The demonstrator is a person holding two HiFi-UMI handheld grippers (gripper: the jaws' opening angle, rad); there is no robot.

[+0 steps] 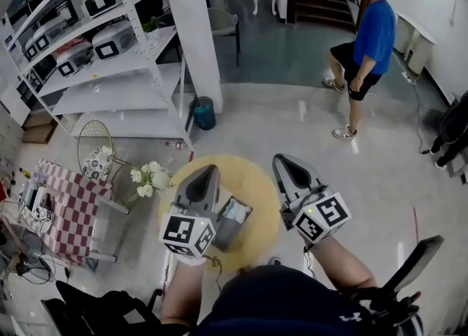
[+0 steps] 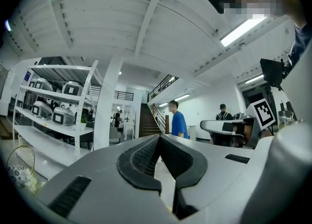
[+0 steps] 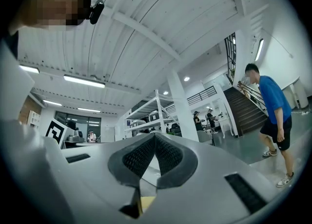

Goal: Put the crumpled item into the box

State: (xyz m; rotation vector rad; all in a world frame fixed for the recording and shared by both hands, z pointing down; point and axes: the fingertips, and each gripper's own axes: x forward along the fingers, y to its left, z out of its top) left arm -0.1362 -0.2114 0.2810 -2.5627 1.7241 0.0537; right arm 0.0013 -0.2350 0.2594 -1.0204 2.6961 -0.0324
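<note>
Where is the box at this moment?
Head view: the dark rectangular box lies on the round yellow table, just right of the left gripper.

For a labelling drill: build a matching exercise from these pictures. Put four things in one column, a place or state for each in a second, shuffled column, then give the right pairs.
Things
1. box
2. bin
3. flowers
4. left gripper

Places or states
A. on the floor at the foot of the white pillar
B. jaws shut, nothing between them
C. on the round yellow table
D. white, just left of that table in the head view

Pairs: 1-C, 2-A, 3-D, 4-B
</note>
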